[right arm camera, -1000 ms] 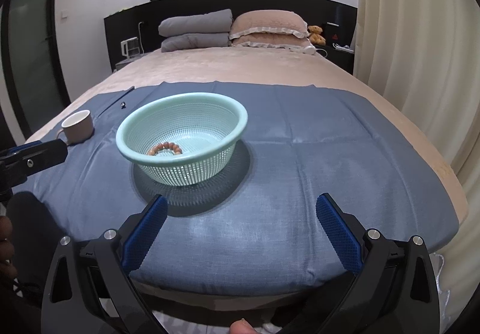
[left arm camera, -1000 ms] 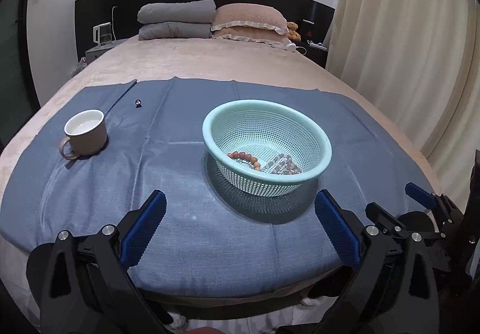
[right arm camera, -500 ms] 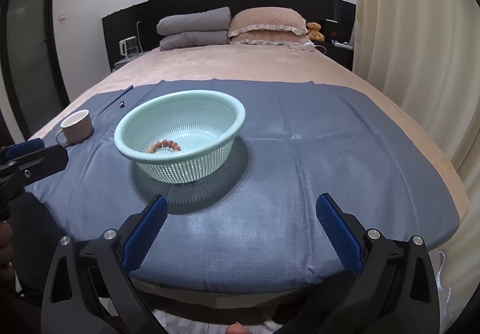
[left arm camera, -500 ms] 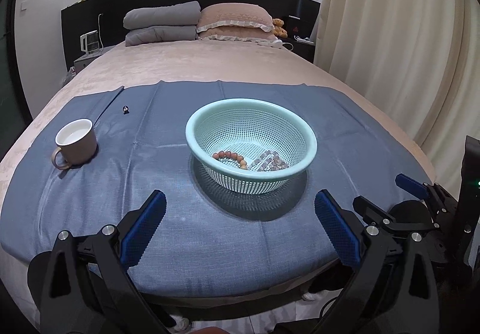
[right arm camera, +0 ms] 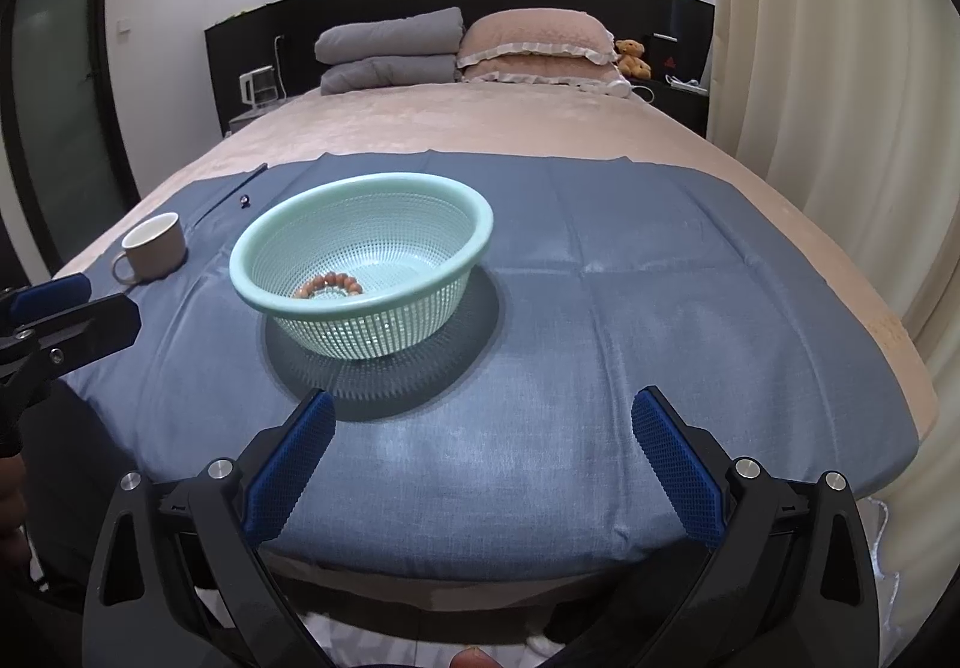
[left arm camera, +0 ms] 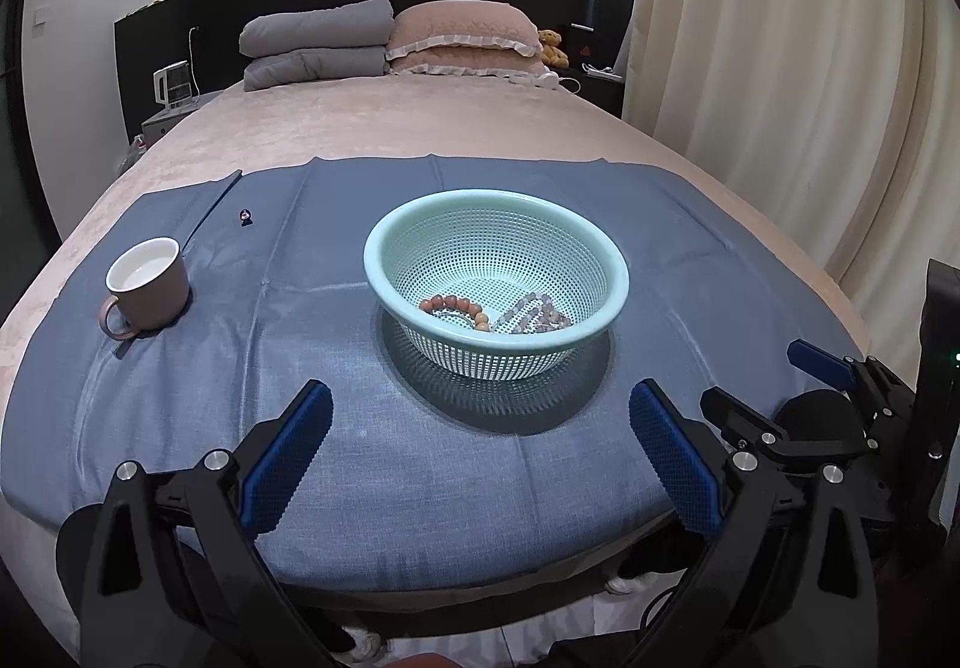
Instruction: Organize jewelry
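Observation:
A mint green mesh basket (left arm camera: 384,272) (right arm camera: 480,224) stands on a blue cloth (left arm camera: 420,452) (right arm camera: 630,320) on the bed. Inside lie a brown bead bracelet (left arm camera: 457,306) (right arm camera: 329,285) and a grey bead bracelet (left arm camera: 537,315). A small dark ring (left arm camera: 245,216) (right arm camera: 244,200) lies on the cloth at the far left. My left gripper (left arm camera: 477,452) is open and empty, near the cloth's front edge. My right gripper (right arm camera: 480,458) is open and empty, right of the basket; it also shows in the left wrist view (left arm camera: 822,362).
A beige mug (left arm camera: 147,284) (right arm camera: 155,247) stands on the cloth at the left. Pillows (left arm camera: 462,35) and a folded grey quilt (left arm camera: 315,41) lie at the headboard. Curtains (left arm camera: 780,68) hang on the right. The left gripper's finger (right arm camera: 66,317) shows at the left edge of the right wrist view.
Both grippers have drawn back a little from the basket, and the left view has swung left. Both stay open and empty. Nothing on the cloth has moved.

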A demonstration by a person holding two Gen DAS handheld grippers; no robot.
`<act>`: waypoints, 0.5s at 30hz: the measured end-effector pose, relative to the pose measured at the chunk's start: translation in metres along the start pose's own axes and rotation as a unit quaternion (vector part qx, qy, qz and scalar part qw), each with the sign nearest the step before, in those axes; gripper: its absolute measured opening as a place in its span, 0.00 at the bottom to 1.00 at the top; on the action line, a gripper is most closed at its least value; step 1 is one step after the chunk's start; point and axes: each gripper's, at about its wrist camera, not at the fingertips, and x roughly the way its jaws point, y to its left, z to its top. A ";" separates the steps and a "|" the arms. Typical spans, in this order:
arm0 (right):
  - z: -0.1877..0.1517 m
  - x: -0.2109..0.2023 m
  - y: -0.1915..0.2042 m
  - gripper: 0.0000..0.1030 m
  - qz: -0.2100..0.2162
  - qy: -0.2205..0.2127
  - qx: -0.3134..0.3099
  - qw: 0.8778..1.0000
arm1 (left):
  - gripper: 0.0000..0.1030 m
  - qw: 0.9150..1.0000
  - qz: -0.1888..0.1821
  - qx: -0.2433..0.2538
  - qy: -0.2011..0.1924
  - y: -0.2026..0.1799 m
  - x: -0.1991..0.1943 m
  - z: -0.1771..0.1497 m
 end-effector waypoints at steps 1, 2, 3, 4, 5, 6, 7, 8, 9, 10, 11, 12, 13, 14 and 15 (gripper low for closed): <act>0.000 0.000 0.000 0.92 0.000 0.001 0.000 1.000 | 0.94 1.000 0.000 0.000 0.001 -0.001 0.000 0.000; 0.000 0.001 0.000 0.92 0.000 0.002 -0.001 1.000 | 0.94 1.000 0.000 0.001 0.002 -0.001 0.001 0.000; 0.000 0.001 0.001 0.92 0.000 0.002 -0.002 1.000 | 0.94 1.000 0.001 0.002 0.003 -0.001 0.001 -0.001; 0.001 0.001 0.001 0.92 -0.001 0.003 -0.003 1.000 | 0.94 1.000 0.004 0.002 0.004 -0.001 0.001 -0.001; 0.001 0.001 0.001 0.92 -0.002 0.004 -0.003 1.000 | 0.94 1.000 0.008 0.002 0.005 -0.001 0.001 -0.001; 0.001 0.001 0.001 0.92 -0.004 0.004 -0.004 1.000 | 0.94 1.000 0.011 0.002 0.006 0.000 0.002 -0.001; 0.001 0.001 0.001 0.92 -0.006 0.004 -0.004 1.000 | 0.94 1.000 0.014 0.002 0.006 0.000 0.001 -0.001; 0.001 0.001 0.001 0.92 -0.007 0.004 -0.004 1.000 | 0.94 1.000 0.017 0.003 0.008 0.000 0.002 -0.001; 0.001 0.001 0.001 0.92 -0.009 0.004 -0.005 1.000 | 0.94 1.000 0.020 0.005 0.010 0.000 0.002 -0.002; 0.001 0.001 0.002 0.92 -0.011 0.004 -0.006 1.000 | 0.94 1.000 0.022 0.005 0.011 0.000 0.002 -0.002; 0.001 0.000 0.002 0.92 -0.014 0.003 -0.007 1.000 | 0.94 1.000 0.025 0.005 0.013 0.001 0.002 -0.003; 0.002 0.000 0.003 0.92 -0.018 0.001 -0.008 1.000 | 0.94 1.000 0.026 0.005 0.013 0.001 0.002 -0.003; 0.002 -0.001 0.003 0.92 -0.021 0.000 -0.009 1.000 | 0.94 1.000 0.028 0.005 0.014 0.001 0.003 -0.003; 0.003 -0.001 0.003 0.92 -0.023 -0.001 -0.009 1.000 | 0.94 0.999 0.029 0.006 0.016 0.001 0.003 -0.003; 0.003 -0.001 0.003 0.92 -0.025 -0.002 -0.010 1.000 | 0.94 0.999 0.029 0.006 0.019 0.001 0.004 -0.003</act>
